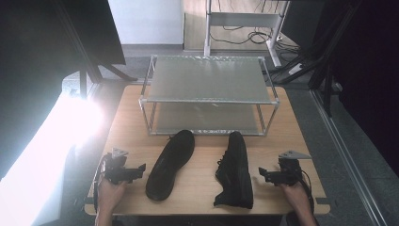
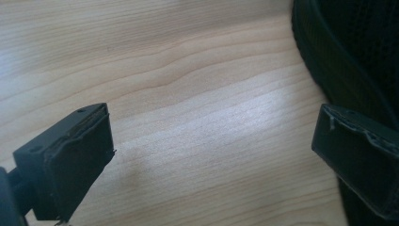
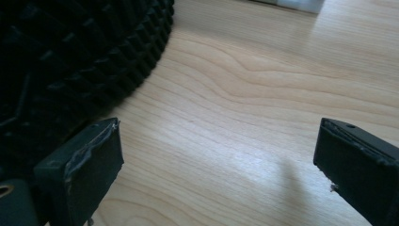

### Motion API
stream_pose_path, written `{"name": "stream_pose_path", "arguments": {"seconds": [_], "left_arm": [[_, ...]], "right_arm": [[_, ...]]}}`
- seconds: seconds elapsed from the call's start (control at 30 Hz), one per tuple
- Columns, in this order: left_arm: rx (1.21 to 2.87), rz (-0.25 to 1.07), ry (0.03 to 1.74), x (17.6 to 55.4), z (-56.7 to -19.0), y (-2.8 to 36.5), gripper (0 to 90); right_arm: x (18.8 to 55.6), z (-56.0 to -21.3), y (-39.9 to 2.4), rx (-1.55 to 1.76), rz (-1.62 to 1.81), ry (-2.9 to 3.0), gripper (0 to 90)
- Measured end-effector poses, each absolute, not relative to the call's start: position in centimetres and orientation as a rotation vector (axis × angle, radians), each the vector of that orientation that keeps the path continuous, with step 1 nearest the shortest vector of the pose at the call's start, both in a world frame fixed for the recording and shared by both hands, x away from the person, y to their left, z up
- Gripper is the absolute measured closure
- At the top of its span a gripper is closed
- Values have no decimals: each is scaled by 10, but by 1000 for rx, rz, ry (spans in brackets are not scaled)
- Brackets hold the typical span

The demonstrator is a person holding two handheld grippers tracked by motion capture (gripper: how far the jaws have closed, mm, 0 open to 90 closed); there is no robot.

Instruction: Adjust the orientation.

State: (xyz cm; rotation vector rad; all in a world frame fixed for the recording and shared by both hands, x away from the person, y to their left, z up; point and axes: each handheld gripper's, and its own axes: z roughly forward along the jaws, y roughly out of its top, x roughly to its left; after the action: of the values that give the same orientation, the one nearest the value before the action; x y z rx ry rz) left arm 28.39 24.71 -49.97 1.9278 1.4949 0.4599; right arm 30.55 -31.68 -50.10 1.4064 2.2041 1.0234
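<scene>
Two black shoes lie on the light wooden table (image 1: 202,186) between your grippers: the left black shoe (image 1: 170,164) lies on its side, toe toward 1 o'clock, and the right black shoe (image 1: 235,170) stands upright, toe toward 12 o'clock. Your left gripper (image 1: 141,168) at 8 o'clock and your right gripper (image 1: 261,173) at 4 o'clock both have jaws wide apart, holding nothing. At 12 o'clock stands the two-level metal-frame shoe rack (image 1: 207,100); both of its shelves are bare.
</scene>
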Motion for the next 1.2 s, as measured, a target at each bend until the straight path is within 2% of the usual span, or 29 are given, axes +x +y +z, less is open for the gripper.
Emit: {"name": "stream_pose_path", "arguments": {"seconds": [0.23, 0.77, 1.2], "left_arm": [[1912, 453, 1503, 283, -500, 250, 0], [1941, 531, 1486, 279, -506, 255, 0], [2150, 467, 1380, 276, -514, 234, 0]], "right_arm": [[306, -501, -315, 1388, 1024, 2216, 12], [305, -500, -315, 1382, 1056, 2201, 24], [305, -499, -316, 1379, 1058, 2199, 34]]}}
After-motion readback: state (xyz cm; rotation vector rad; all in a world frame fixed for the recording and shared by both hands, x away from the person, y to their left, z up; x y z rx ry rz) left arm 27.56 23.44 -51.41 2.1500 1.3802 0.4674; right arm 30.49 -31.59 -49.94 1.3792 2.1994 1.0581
